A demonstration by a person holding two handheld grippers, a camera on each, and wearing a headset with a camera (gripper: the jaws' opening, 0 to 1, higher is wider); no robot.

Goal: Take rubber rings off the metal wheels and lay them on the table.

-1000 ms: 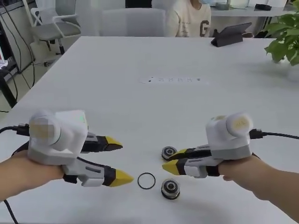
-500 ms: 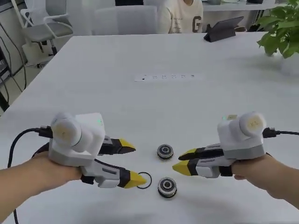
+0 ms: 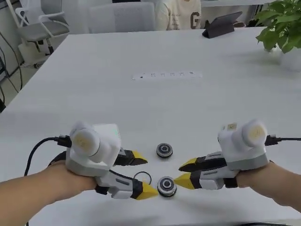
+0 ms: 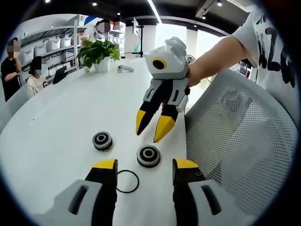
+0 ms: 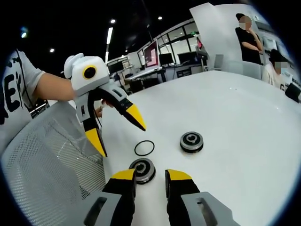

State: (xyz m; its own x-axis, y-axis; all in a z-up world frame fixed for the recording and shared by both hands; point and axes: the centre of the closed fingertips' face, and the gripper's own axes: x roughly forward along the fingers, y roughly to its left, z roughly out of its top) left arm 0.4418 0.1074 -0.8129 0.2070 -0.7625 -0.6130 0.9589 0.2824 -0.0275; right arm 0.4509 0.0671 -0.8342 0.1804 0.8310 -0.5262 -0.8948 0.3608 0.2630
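A loose rubber ring (image 3: 142, 178) is seen lying flat on the white table (image 3: 141, 103), close to its near edge. In the head view it is partly hidden behind the left gripper (image 3: 146, 174). That gripper's jaws are spread wide and nothing is held between them; in the left gripper view the ring is seen between them, just beside one jaw.

The nearer wheel (image 3: 166, 186) stands just beside the ring, between the tips of the two grippers. The second wheel (image 3: 164, 150) is set a little farther from the near edge, apart from both. The right gripper (image 3: 183, 173) is parted only narrowly and is empty, its tips pointed at the nearer wheel and near it without touching. Whether rings are on the wheels cannot be told.
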